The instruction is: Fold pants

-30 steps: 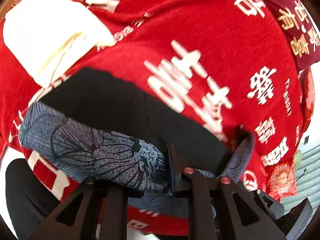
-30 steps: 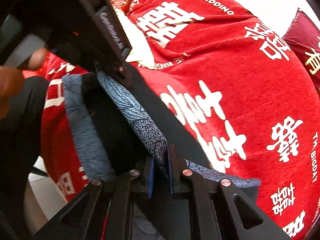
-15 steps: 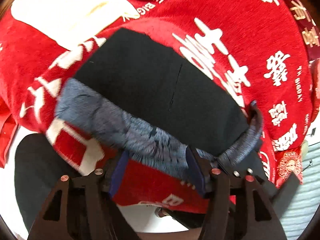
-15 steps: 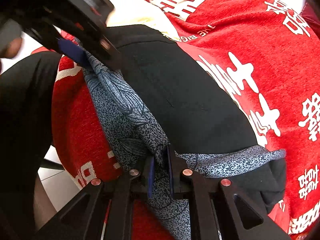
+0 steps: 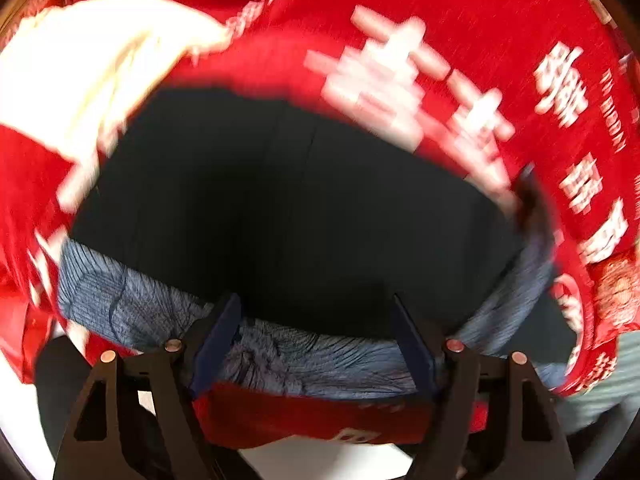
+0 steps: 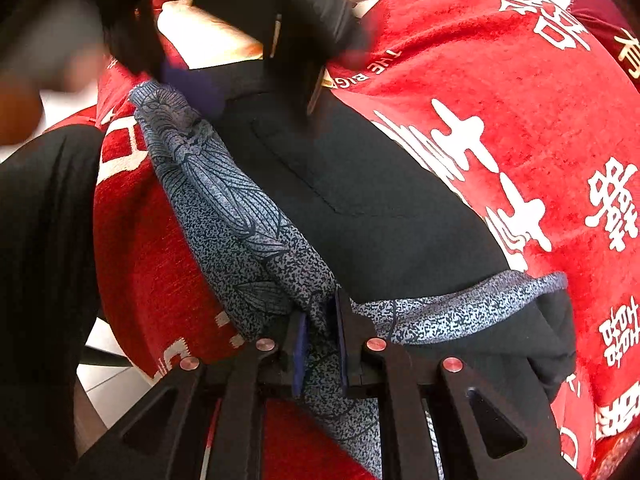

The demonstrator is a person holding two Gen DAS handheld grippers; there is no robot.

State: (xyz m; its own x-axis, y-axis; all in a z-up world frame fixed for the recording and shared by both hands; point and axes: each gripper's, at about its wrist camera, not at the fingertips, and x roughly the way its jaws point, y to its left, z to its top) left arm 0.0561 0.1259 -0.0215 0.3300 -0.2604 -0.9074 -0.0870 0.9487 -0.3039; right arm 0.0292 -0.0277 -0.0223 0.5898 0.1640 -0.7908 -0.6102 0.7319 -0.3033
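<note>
- The pants (image 6: 360,184) lie flat on a red blanket (image 6: 500,92) printed with white characters, close to its near edge, where the blanket drops away toward a pale floor.
- They look already folded into a compact block: a smooth black panel on top, with a band of grey-blue patterned lining (image 6: 224,200) turned out along the near edge.
- The left gripper (image 5: 316,336) is spread wide and released, its blue-padded fingers either side of the patterned edge and gripping nothing.
- The right gripper (image 6: 320,340) is clenched on a bunch of the patterned lining at the near corner of the pants.
- Judging by the tidy outline, most of the folding seems done; what is probably left is letting go of that corner and perhaps smoothing or one more fold.
- The black cloth looks matte and fairly thick, with a stitched seam line like a pocket edge; the lining is thin, speckled and marked with fine leaf-like lines, and it creases softly.
- The blanket looks plush and gives under the pants; a cream cloth (image 5: 92,68) lies beyond them.
- The left view is blurred, so fine detail there is uncertain.
</note>
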